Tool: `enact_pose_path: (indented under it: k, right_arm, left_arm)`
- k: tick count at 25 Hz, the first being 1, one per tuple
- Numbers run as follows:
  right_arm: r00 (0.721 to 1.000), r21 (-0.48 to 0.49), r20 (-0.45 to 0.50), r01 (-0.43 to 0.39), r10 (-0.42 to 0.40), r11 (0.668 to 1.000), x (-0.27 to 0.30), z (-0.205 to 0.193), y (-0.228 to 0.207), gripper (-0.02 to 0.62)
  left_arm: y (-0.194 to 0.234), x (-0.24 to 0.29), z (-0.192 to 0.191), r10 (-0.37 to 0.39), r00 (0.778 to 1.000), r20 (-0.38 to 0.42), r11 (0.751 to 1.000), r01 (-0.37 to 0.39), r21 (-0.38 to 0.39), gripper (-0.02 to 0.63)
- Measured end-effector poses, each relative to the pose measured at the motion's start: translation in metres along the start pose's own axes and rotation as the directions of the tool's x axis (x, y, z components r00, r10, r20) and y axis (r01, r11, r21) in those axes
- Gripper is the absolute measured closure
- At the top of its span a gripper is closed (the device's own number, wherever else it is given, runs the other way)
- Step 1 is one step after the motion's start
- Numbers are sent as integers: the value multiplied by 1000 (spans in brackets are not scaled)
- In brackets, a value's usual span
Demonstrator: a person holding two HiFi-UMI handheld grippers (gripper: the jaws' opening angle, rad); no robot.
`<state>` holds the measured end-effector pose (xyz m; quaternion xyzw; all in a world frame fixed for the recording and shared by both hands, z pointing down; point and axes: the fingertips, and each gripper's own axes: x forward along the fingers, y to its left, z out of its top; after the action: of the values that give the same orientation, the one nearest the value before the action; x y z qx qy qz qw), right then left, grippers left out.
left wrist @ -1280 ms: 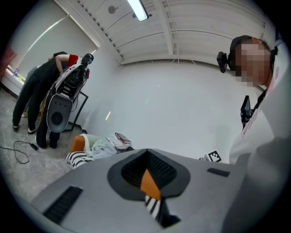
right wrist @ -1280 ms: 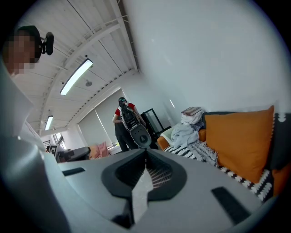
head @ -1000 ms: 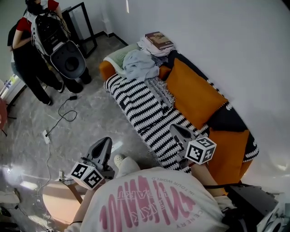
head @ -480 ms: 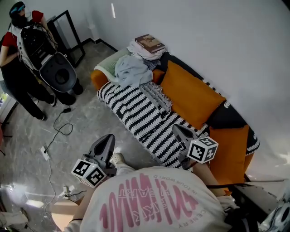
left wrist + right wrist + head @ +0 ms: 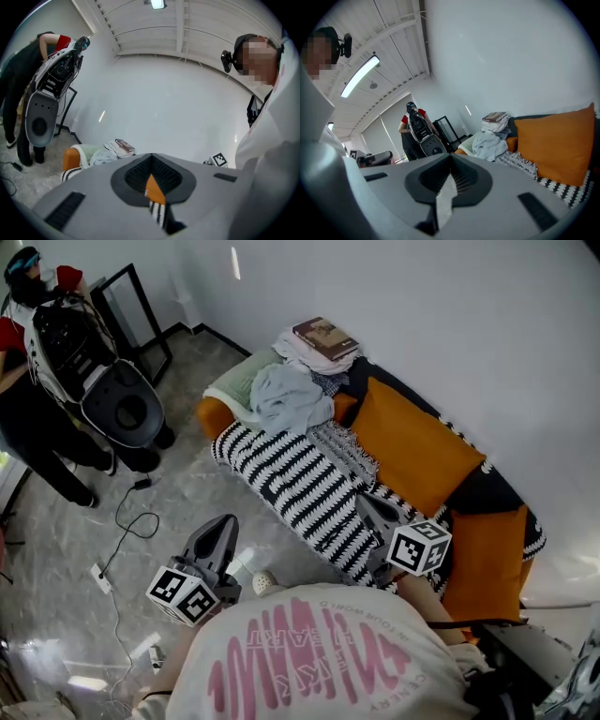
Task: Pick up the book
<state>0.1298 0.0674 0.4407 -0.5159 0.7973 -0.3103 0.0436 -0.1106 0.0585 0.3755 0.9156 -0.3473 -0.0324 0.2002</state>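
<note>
- The book (image 5: pixel 324 337) lies on top of a pile of clothes (image 5: pixel 302 354). The pile is at the far end of the sofa (image 5: pixel 300 488), close to the wall.
- Nothing is touching the book. No part of the pick-up is done yet.
- Your left hand-held gripper (image 5: pixel 223 524) is low and near you, over the floor beside the sofa. Its jaws are together, with nothing between them.
- Your right hand-held gripper (image 5: pixel 366 504) is over the near end of the sofa, by the striped cover. Its jaws are pressed together too, and it holds nothing.
- Both are well apart from the book. An orange cushion (image 5: pixel 412 442) and a loose grey cloth (image 5: pixel 286 395) lie along the sofa between you and it.
- Another person (image 5: pixel 33 381) stands off to the side with a machine, away from the sofa.
- I think you are at the very start. What is left: go up to the far end, spread one pair of jaws, close them on the book and lift it off the pile.
- The clothes under it look soft, so the book may tip when you grab it.
</note>
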Motion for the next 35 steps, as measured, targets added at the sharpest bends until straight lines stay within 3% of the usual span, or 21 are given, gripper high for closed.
enact_pose_path:
  k: [17, 35]
  right_arm:
    - [999, -19, -39, 28, -29, 999, 128, 1, 70, 583]
    - [997, -39, -69, 27, -30, 999, 187, 7, 92, 583]
  left_arm:
    - [130, -28, 45, -4, 1000, -11, 999, 4, -54, 598]
    - [189, -28, 66, 3, 1000, 18, 998, -1, -68, 598]
